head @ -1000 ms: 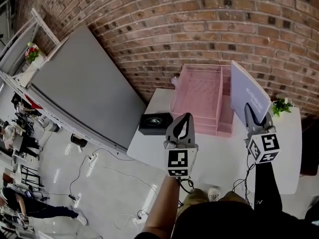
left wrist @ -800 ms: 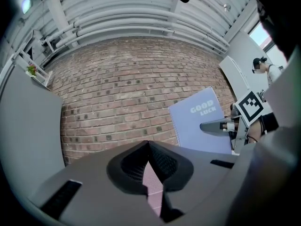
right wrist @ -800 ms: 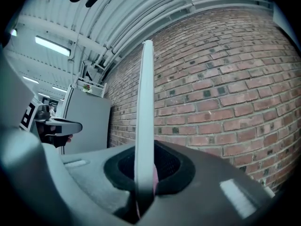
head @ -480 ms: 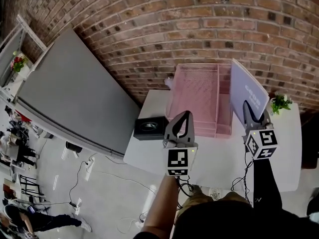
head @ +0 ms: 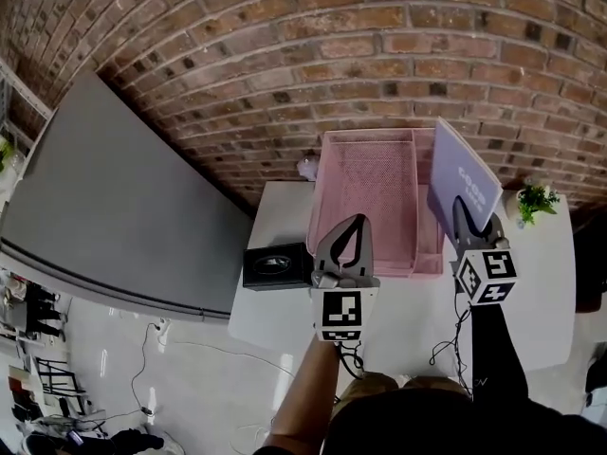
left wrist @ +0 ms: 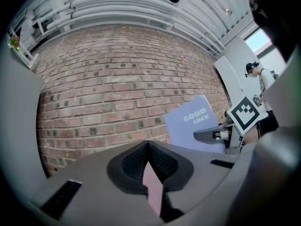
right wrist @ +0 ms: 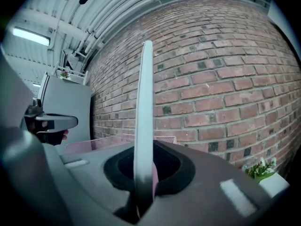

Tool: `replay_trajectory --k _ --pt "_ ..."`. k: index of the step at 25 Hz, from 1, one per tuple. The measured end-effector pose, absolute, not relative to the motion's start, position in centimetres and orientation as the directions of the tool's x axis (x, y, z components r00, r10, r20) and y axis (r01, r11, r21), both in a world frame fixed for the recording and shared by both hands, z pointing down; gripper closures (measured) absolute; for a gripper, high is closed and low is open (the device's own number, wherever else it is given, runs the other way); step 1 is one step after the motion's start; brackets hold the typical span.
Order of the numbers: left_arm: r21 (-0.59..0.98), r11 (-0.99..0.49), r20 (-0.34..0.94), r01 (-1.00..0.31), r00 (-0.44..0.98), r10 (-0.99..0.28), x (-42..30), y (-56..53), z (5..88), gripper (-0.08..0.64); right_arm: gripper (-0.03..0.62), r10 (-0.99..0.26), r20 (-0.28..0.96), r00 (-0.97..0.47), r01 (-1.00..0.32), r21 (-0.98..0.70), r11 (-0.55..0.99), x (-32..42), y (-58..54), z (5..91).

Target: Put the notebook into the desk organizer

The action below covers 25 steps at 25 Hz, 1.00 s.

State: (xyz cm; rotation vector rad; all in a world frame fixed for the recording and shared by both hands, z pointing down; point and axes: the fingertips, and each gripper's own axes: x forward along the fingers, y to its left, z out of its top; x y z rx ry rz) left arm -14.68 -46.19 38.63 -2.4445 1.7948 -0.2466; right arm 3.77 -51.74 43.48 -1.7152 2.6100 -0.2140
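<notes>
My right claw (head: 462, 218) is pinching the purple notebook (head: 465, 171) by its bottom edge. The notebook stands up straight, up by the right side of the pink tray (head: 370, 173) on the white table (head: 275, 211). My left claw (head: 354, 227) is closed with nothing in it, in front of the tray.
</notes>
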Motion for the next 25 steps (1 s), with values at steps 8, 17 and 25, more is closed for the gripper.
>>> replay_trajectory --k 8,17,25 --pt "-0.158 -0.356 0.052 -0.921 0.352 -0.935 -14.3 -50.0 39.6 0.551 0.561 -0.921 0.11 -0.373 -0.922 -0.152 0.355 2.5 -54.9 47.4" --pt "-0.134 -0.371 0.102 -0.919 0.36 -0.927 -14.0 -52.3 41.4 0.551 0.561 -0.918 0.154 -0.366 -0.925 -0.167 0.341 1.6 -57.3 51.1" --pt "-0.124 -0.38 0.126 -0.917 0.365 -0.922 -14.2 -53.5 42.6 0.551 0.561 -0.914 0.182 -0.362 -0.927 -0.173 0.333 1.0 -58.9 53.4"
